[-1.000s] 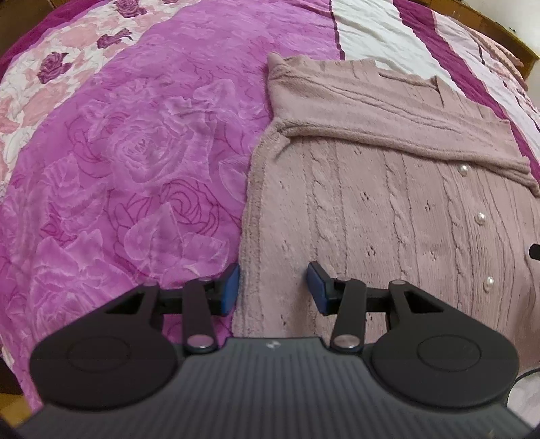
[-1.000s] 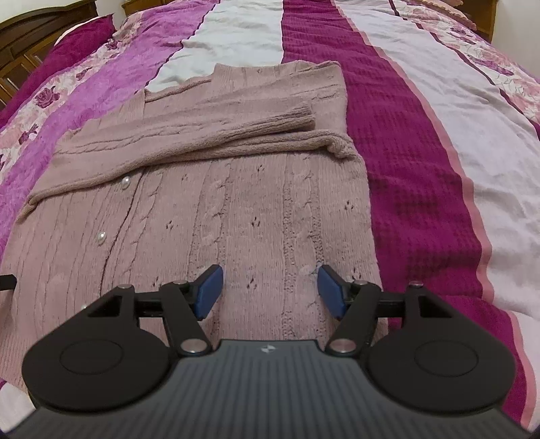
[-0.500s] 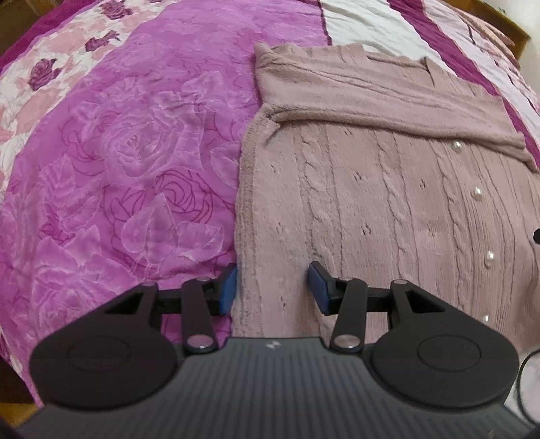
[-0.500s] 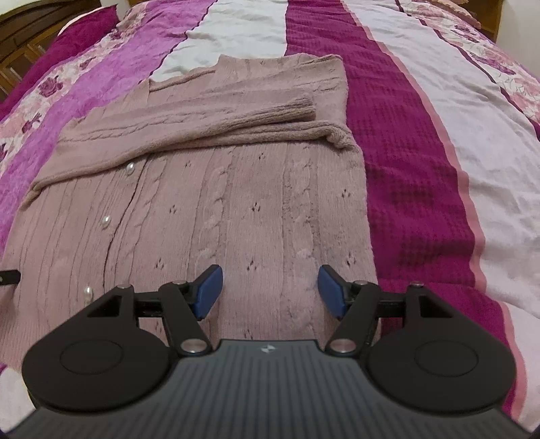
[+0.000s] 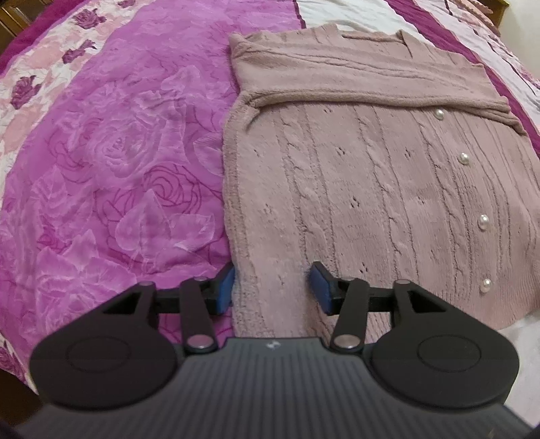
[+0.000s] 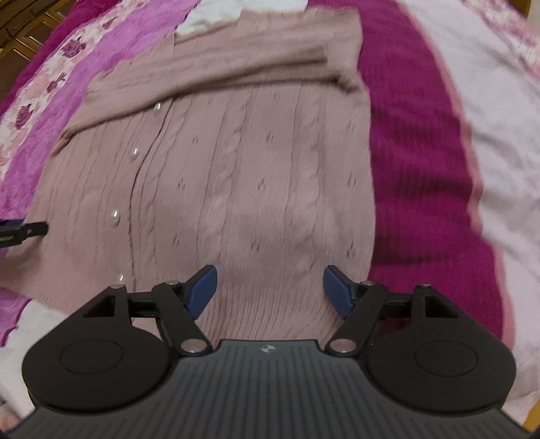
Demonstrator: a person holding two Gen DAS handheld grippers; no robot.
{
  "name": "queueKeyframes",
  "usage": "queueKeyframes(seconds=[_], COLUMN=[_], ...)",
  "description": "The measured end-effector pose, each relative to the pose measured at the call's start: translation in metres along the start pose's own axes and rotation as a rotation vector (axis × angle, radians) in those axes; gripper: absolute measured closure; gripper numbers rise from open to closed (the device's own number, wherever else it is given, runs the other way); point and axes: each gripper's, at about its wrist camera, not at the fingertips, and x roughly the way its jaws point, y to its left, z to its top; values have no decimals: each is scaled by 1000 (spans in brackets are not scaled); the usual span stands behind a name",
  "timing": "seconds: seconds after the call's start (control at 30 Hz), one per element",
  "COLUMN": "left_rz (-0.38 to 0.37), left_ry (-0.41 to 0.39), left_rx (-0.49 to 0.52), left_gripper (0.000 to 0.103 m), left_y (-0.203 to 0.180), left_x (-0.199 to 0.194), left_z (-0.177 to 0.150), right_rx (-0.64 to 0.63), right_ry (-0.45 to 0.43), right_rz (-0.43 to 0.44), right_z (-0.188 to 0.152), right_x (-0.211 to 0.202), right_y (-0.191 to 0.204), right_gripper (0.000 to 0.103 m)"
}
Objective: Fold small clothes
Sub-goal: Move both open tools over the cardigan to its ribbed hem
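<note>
A dusty-pink cable-knit cardigan (image 5: 364, 182) with pearl buttons (image 5: 483, 222) lies flat on the bed, its sleeves folded across the chest (image 5: 354, 91). My left gripper (image 5: 271, 287) is open over the cardigan's lower left corner, its fingers straddling the side edge. The cardigan also shows in the right wrist view (image 6: 236, 175), blurred. My right gripper (image 6: 270, 290) is open over the hem near the lower right corner. The left gripper's fingertip (image 6: 23, 229) shows at the left edge there.
The bed is covered by a quilt with a purple rose-print band (image 5: 111, 162), white stripes (image 5: 337, 13) and a dark magenta band (image 6: 422, 169). A wooden bed frame (image 6: 30, 30) shows at the far upper left. The bed's near edge lies just below the hem.
Both grippers have drawn back toward the cardigan's hem and lowered. The bottom edge of the cardigan has come into view. Both stay open; the cardigan has not moved.
</note>
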Motion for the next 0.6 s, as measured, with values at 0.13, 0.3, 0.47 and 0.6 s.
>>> queueKeyframes(seconds=[0.13, 0.3, 0.47, 0.6], left_rz=[-11, 1, 1, -4], left_ry=[-3, -18, -2, 6], left_rx=[28, 39, 33, 56], left_gripper=[42, 42, 41, 41], left_y=[-5, -7, -6, -12], left_x=[3, -8, -9, -4], left_z=[-4, -9, -7, -5], right_rx=[17, -45, -115, -105], right_ry=[43, 8, -13, 38], right_rz=[20, -19, -104, -96], right_z=[-5, -11, -10, -10], right_x=[10, -9, -25, -10], right_y=[-5, 4, 1, -10], right_gripper=[26, 26, 25, 24])
